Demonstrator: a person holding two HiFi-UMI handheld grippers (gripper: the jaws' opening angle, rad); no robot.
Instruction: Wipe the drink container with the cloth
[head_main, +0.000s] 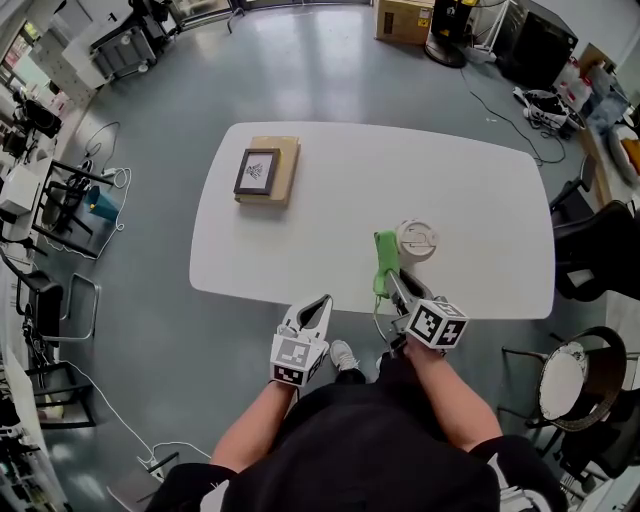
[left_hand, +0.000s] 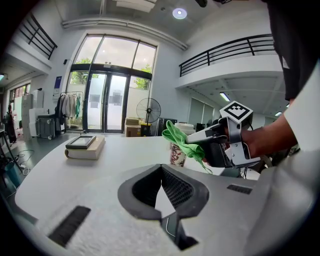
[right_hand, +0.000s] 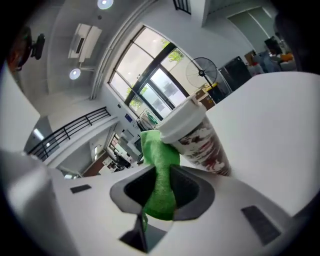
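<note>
Green cloth (right_hand: 160, 175); white cup (right_hand: 205, 147), red-brown pattern

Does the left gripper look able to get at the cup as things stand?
Probably, though not straight on: the right gripper holds the green cloth at the side of the cup that faces the left gripper. Bare table around it leaves another way in.

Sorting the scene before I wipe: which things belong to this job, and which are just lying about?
In the job: drink container; green cloth, clamped in the right tool.
Lying about: book; framed picture on it; left tool, empty.
</note>
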